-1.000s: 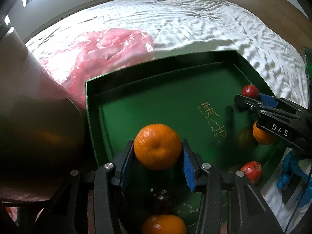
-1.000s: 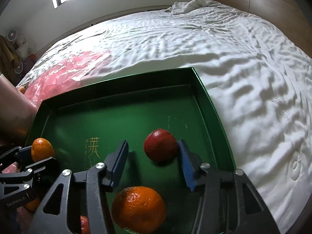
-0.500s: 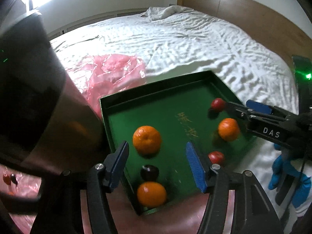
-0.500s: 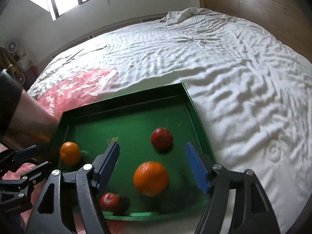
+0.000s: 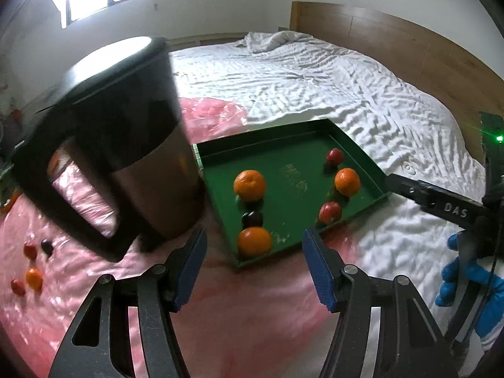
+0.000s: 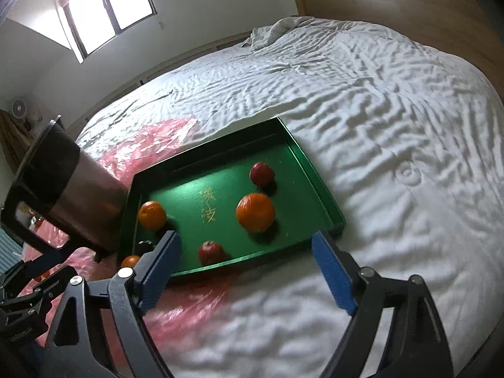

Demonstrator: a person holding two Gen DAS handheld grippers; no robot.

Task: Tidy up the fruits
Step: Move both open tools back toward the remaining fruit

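A green tray lies on the bed. It holds three oranges, two red fruits and a dark plum. My left gripper hovers open and empty above the tray's near corner, over pink plastic. My right gripper reaches in from the right, held by a blue-gloved hand. In the right wrist view the right gripper stands wide open and empty just short of the tray, with an orange and a red fruit beyond its fingers.
A black and steel kettle stands on a pink plastic sheet, right beside the tray's left side. Several small loose fruits lie on the sheet at far left. White rumpled bedding stretches behind and to the right, with a wooden headboard beyond.
My left gripper let go of the orange, which now lies in the tray. Both grippers opened and drew back and up from the tray. The kettle came fully into view.
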